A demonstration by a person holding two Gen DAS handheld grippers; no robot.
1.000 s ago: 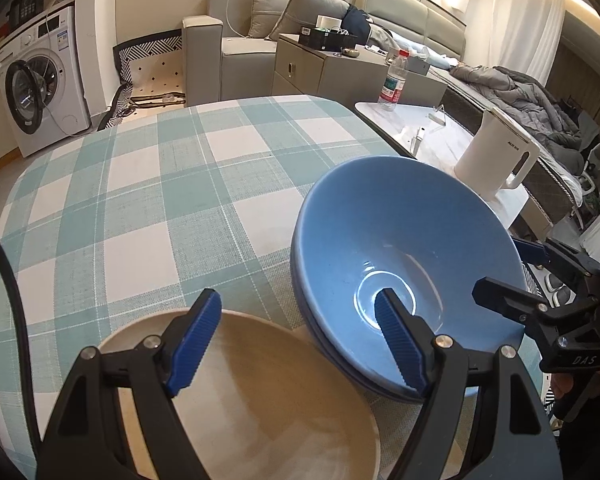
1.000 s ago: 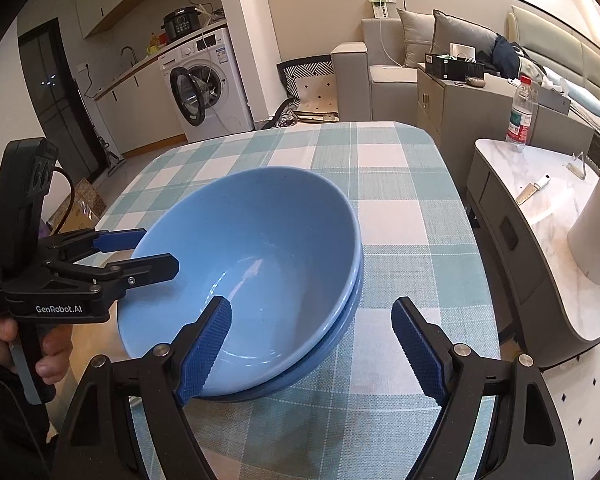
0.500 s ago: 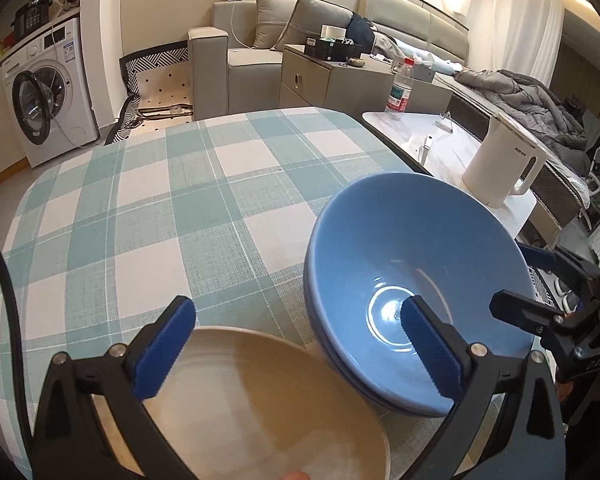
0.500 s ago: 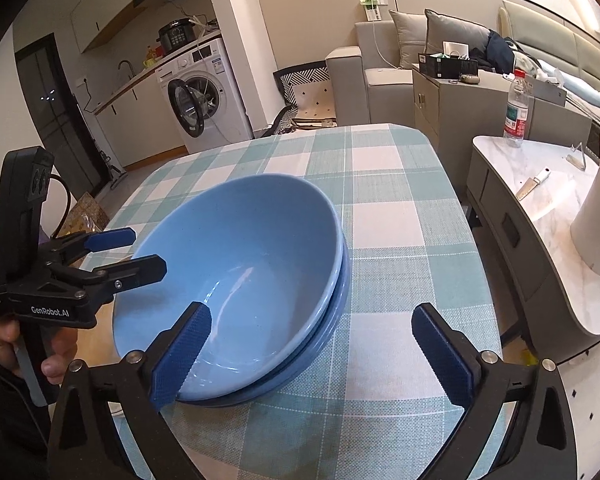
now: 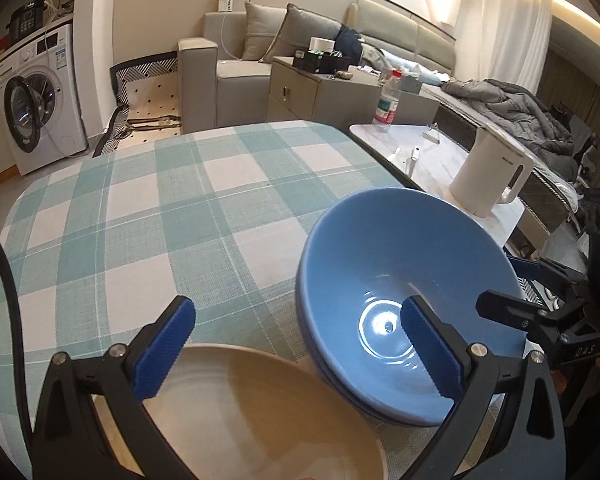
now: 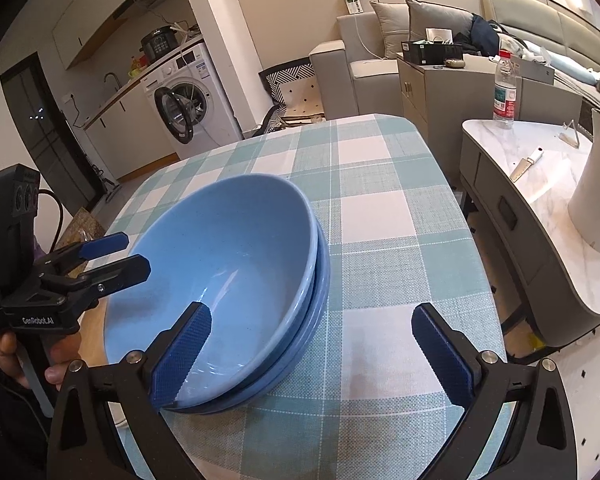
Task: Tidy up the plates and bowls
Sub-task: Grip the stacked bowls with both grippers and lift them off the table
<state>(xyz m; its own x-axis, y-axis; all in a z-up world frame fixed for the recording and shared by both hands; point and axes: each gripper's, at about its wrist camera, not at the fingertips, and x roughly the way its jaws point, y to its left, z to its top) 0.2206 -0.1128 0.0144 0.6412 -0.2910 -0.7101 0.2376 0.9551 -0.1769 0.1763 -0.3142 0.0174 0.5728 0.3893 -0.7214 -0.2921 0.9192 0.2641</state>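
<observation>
Two blue bowls (image 6: 236,276) sat nested on the checked tablecloth (image 5: 148,216), near its right edge, touching a beige plate (image 5: 260,412) on their left. Both the left gripper (image 5: 296,350) and the right gripper (image 6: 312,350) had just been opening and stood wide apart, nothing clamped; the right one straddled the bowls' near rim. Risk noted: the stack stood close to the table edge, so a careless nudge or a one-sided pinch could tip or slide it off
</observation>
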